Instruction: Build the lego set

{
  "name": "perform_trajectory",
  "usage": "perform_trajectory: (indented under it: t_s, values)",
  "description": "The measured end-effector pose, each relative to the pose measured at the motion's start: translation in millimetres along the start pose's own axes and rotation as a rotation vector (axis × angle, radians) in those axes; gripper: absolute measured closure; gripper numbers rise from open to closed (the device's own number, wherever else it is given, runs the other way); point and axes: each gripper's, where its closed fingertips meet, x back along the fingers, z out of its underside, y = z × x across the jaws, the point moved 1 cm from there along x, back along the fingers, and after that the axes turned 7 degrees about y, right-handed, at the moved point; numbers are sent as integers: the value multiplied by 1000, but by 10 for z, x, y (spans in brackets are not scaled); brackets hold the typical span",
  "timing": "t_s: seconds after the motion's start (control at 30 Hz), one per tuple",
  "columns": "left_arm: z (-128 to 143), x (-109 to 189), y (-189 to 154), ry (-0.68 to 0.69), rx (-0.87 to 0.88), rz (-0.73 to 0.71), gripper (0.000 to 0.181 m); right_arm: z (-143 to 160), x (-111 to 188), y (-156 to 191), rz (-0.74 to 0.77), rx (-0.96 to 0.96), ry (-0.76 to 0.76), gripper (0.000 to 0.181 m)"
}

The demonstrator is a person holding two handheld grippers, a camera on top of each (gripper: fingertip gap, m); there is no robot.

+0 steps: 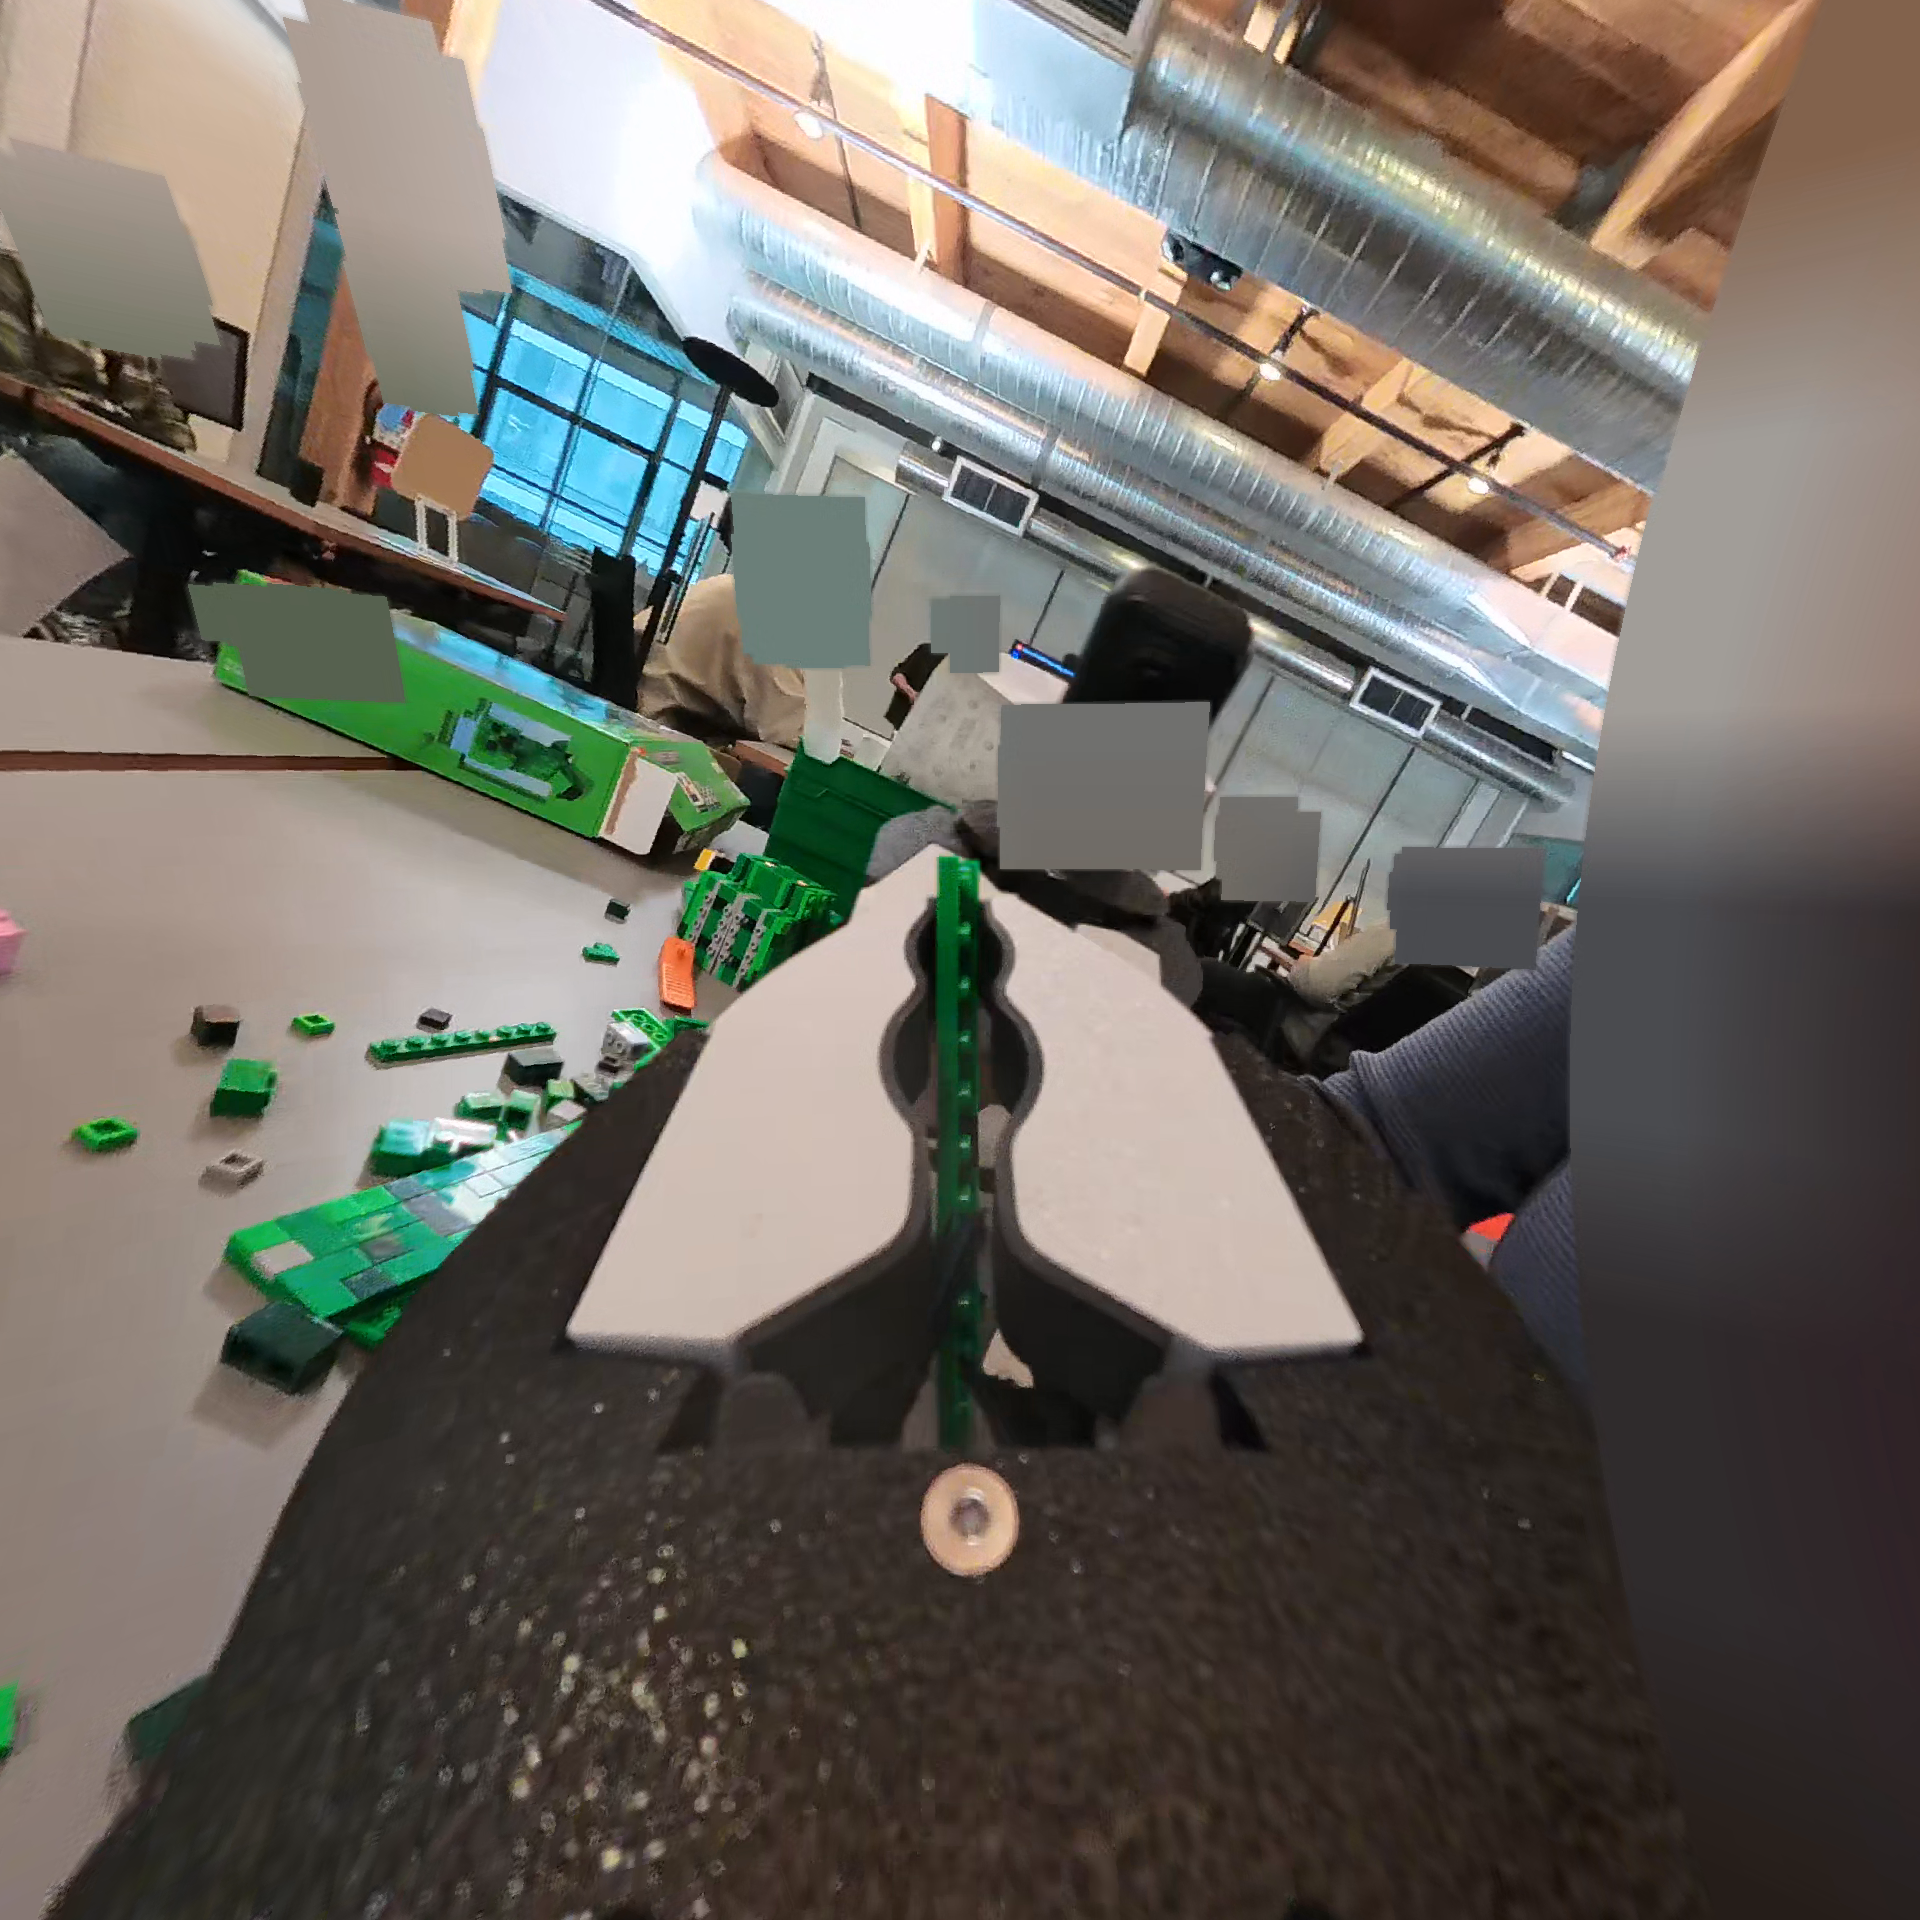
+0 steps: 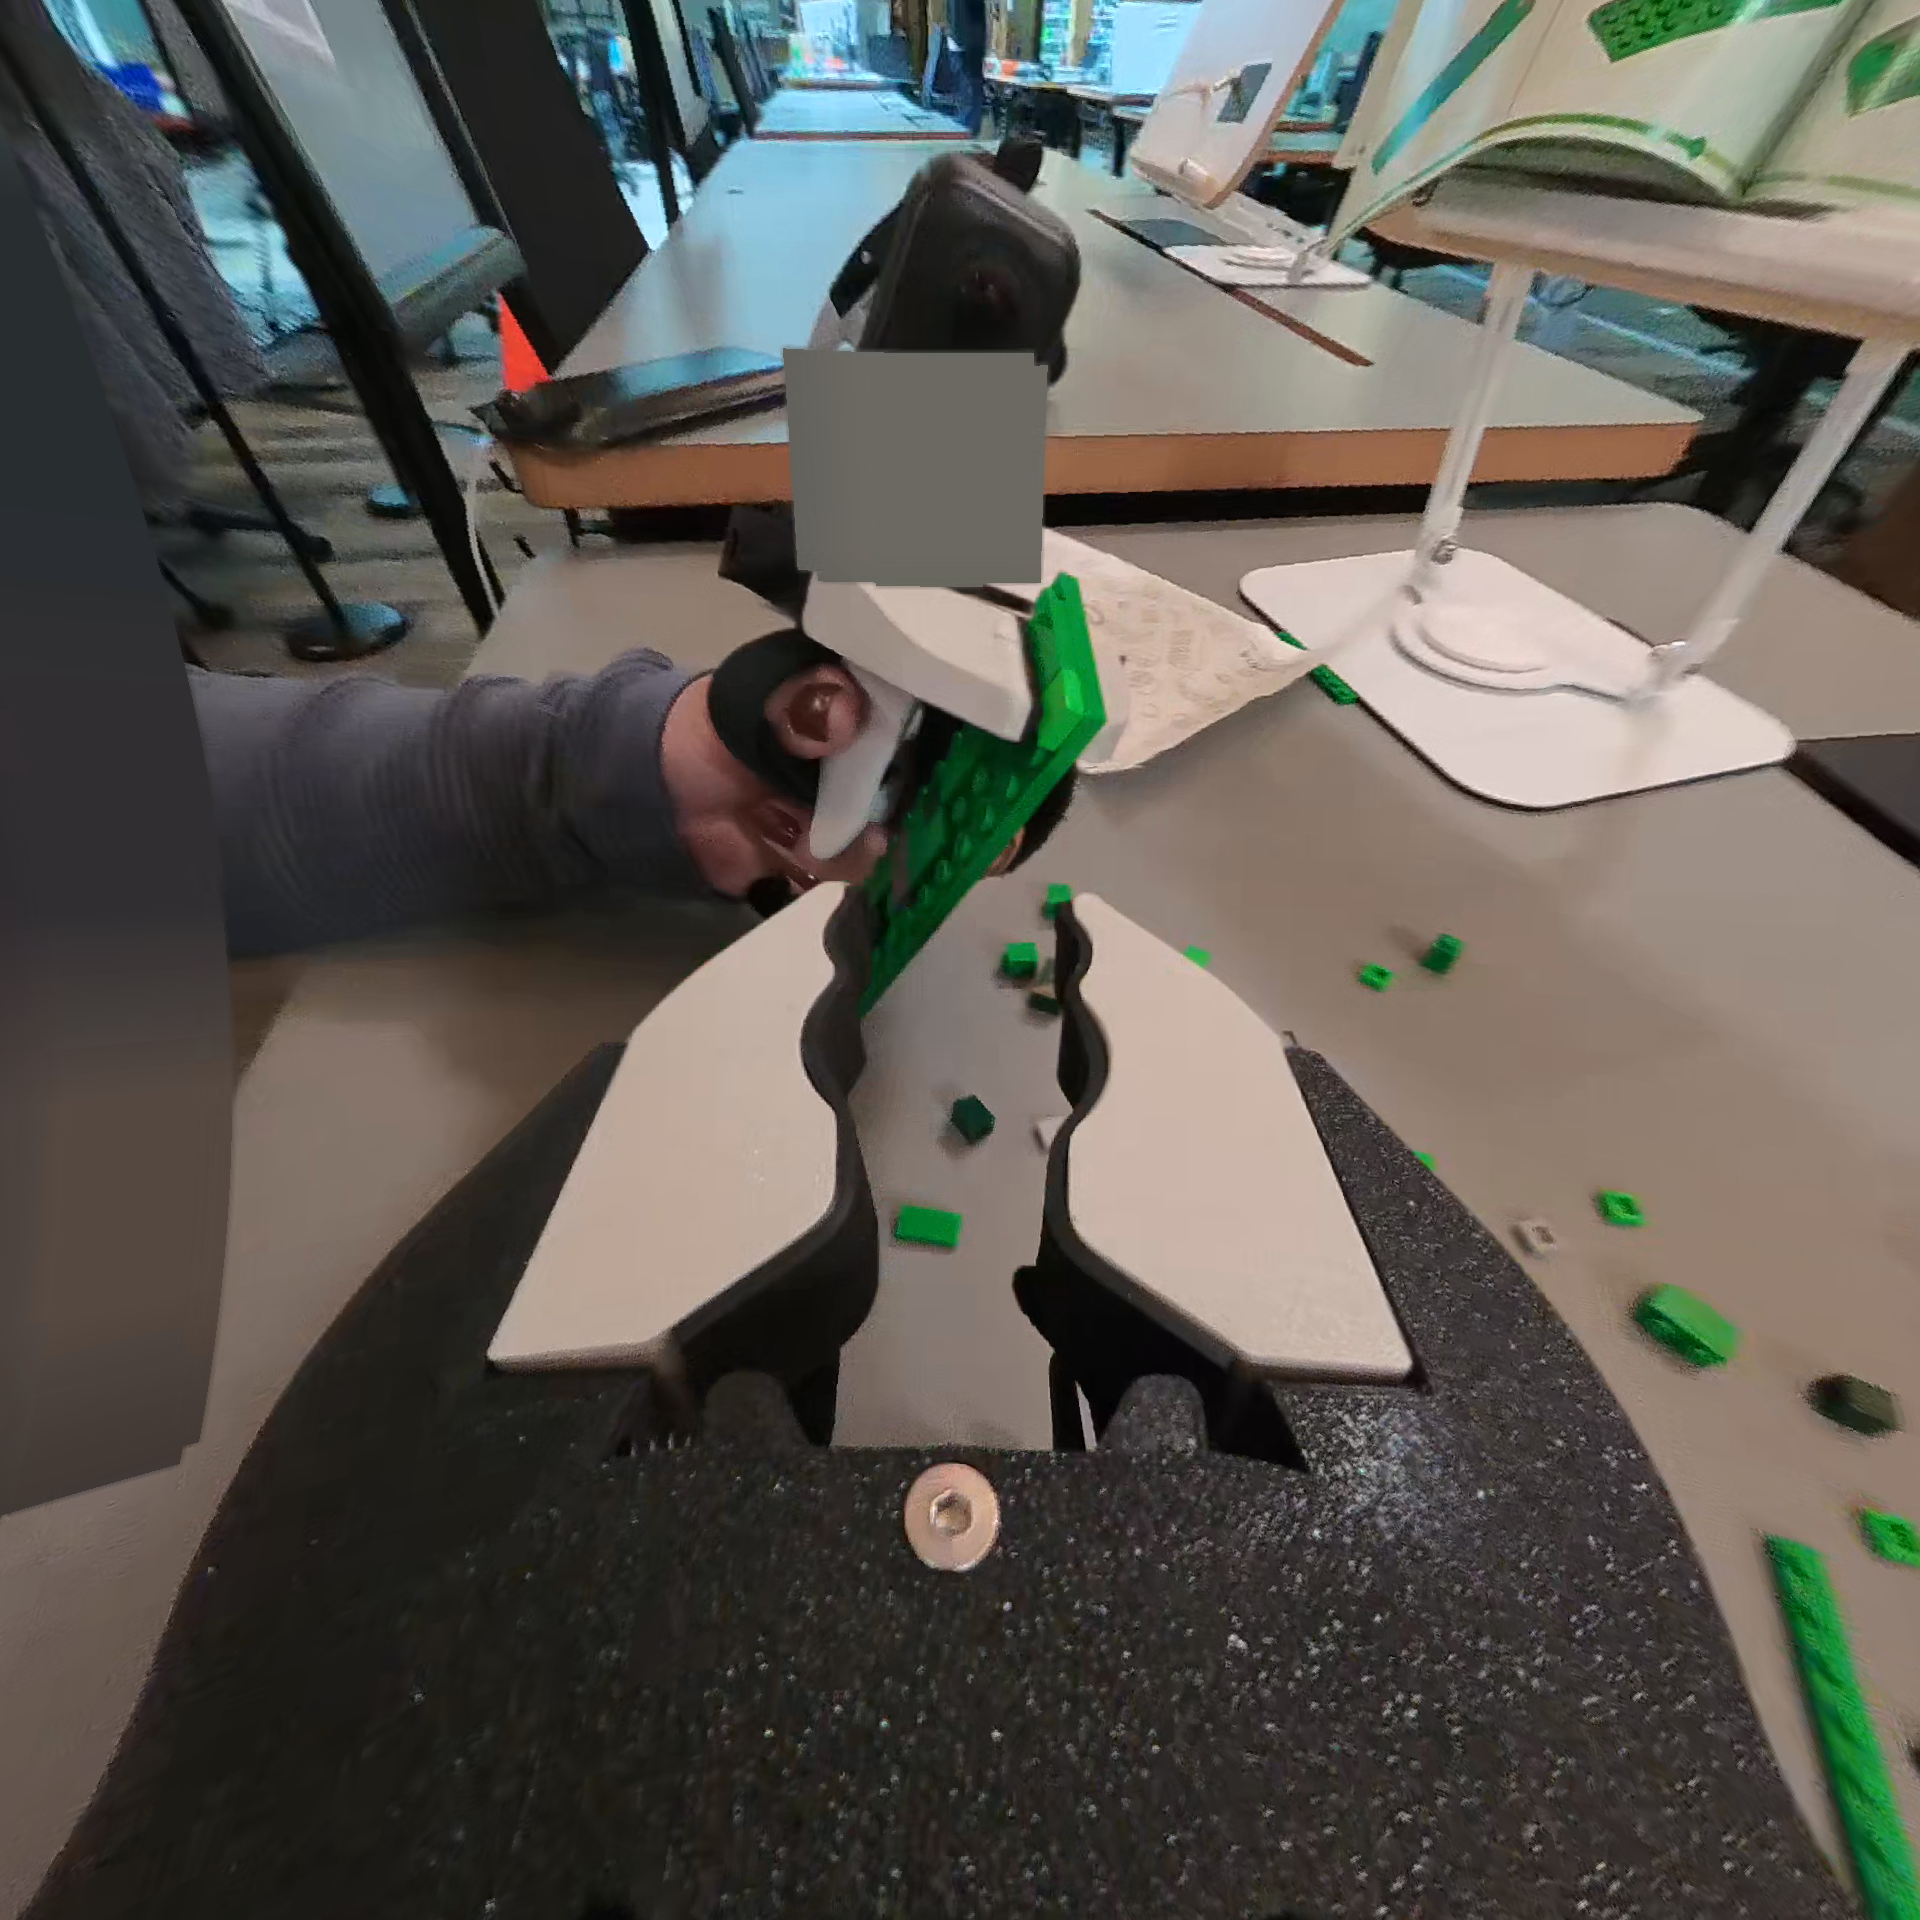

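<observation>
The left gripper is squeezing a flat green plate by its thin edge, and the plate is sticking straight up toward twelve o'clock between the two fingers. In the right wrist view the same plate is hanging in the air, tilted, with a few smaller green pieces already stuck on its top end, and the left gripper is pinching it from above.

The right gripper is standing open with nothing in it. Its fingers are reaching up toward the bottom end of the plate, and the plate's lower corner is sitting just inside the gap near the left finger. I cannot tell if it is touching.

Down on the gray table, lots of loose green bricks are lying around at about nine o'clock in the left wrist view, next to a long thin green strip. A built green block is sitting near the green box. The instruction book is resting open on a white stand at one o'clock in the right wrist view.

So some chunks are looking done, but many small pieces are waiting on the table, and I am guessing the build is only partway through
</observation>
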Motion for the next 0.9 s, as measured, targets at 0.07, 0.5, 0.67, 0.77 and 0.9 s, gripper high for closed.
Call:
perform_trajectory:
  t_s: [0.07, 0.5, 0.67, 0.77, 0.9]
  values:
    - [24, -41, -39, 14, -20, 15, 176, -1, -61, 55, -34, -15, -19, 155]
    - [217, -60, -92, 204, -21, 64, 174, 5, 82, 73, -182, -109, -36, 175]
    - [258, -70, -45, 229, -10, 22, 176, 65, 78, 20, -146, -104, 10, 168]
    - [348, -33, 145, 275, 109, -80, 176, 117, 88, -190, 98, 63, 67, 154]
    - [450, 3, 283, 294, 291, -117, 176, 187, 117, -351, 409, 416, 256, 139]
